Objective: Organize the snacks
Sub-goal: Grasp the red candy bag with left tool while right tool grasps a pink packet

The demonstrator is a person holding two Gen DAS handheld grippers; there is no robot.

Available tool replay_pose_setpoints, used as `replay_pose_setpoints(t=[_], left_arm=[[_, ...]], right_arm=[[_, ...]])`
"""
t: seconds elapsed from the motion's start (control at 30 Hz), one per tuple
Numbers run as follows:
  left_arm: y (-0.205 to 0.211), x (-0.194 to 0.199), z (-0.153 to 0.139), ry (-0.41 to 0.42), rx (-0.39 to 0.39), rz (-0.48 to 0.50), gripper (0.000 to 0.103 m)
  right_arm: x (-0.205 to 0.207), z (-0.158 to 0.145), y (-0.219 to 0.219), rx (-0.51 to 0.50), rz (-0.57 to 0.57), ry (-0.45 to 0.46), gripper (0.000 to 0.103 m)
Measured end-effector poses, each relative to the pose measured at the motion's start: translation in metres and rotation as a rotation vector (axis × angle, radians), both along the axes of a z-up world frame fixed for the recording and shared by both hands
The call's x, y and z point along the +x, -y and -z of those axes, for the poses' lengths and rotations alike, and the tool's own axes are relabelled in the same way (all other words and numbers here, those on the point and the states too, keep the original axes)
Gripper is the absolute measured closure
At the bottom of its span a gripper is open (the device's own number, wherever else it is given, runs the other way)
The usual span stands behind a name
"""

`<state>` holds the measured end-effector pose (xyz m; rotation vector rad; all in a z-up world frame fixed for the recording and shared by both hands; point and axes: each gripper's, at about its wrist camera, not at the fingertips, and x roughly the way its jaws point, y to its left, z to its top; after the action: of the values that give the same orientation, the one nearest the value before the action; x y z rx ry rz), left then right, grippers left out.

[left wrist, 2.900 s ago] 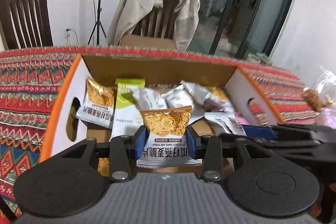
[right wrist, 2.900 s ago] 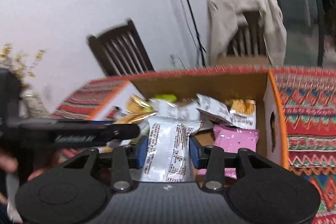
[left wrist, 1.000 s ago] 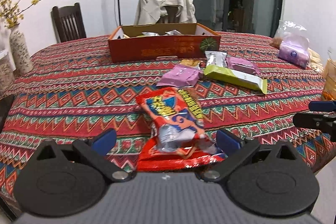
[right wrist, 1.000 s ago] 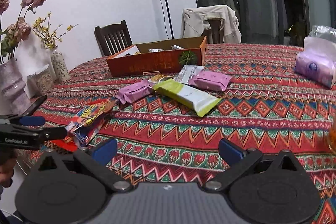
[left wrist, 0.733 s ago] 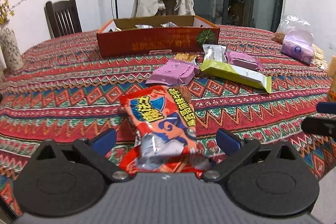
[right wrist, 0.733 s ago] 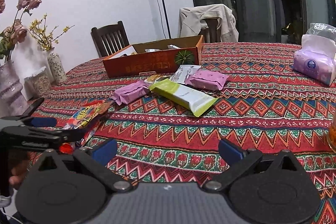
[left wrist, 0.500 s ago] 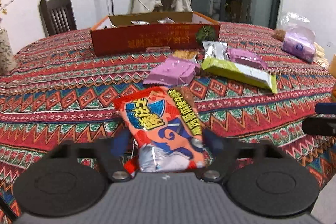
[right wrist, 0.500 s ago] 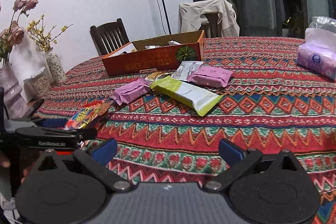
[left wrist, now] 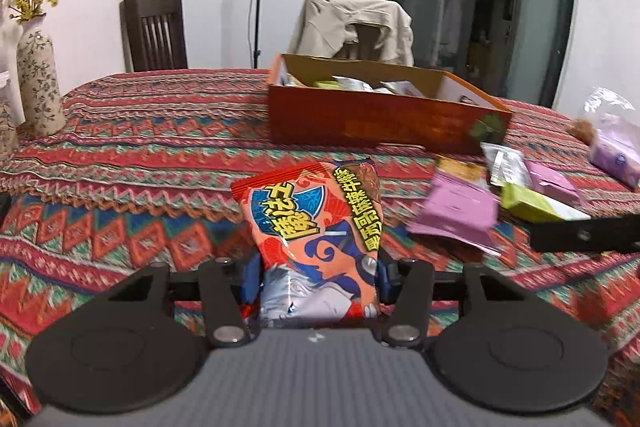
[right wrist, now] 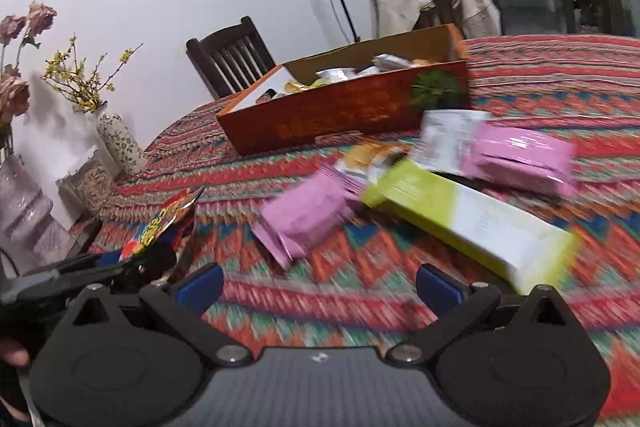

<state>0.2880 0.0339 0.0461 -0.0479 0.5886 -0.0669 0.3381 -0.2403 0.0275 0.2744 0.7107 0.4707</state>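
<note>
We note the left gripper (left wrist: 316, 277) clamped on the red bag (left wrist: 316, 227), its fingers (left wrist: 251, 277) pressing the bag's lower sides at the bottom centre of the left wrist view. The bag stands roughly upright with its long axis running away from the fingers toward the box (left wrist: 380, 115), which sits in the upper centre, slightly right of the bag's line and well apart across the desk (left wrist: 132, 163). We judge the coming move to be a forward carry, angled a little right, to bring the bag over the box's near wall. The right gripper (right wrist: 318, 287) is spread wide and holds nothing; in its view the purple pack (right wrist: 304, 219) lies just ahead, between the fingers' line, with the green pack (right wrist: 468, 223) to the right, its long axis running from centre to lower right. The right gripper is nearer these loose packs. The right view is blurred, so finer detail cannot be confirmed.
</note>
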Motion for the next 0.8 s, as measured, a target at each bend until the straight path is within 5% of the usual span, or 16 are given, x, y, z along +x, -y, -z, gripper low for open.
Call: replay_pose_setpoints(t=[0.2, 0.4, 0.67, 0.8], left_arm=[[-0.019, 0.016, 0.000, 0.001, -0.023, -0.006, 0.050], [-0.032, 0.021, 0.004, -0.013, -0.040, -0.027, 0.050], [-0.025, 0.006, 0.004, -0.020, -0.058, -0.022, 0.050], [-0.006, -0.007, 0.003, -0.025, -0.073, 0.021, 0.050]], right_arm=[[0.061, 0.000, -0.059, -0.029, -0.033, -0.017, 0.000], [0.085, 0.006, -0.105, -0.160, -0.069, 0.028, 0.006], [0.058, 0.010, -0.110, -0.324, -0.115, 0.097, 0.040], [0.031, 0.008, -0.089, -0.315, -0.115, 0.096, 0.042]])
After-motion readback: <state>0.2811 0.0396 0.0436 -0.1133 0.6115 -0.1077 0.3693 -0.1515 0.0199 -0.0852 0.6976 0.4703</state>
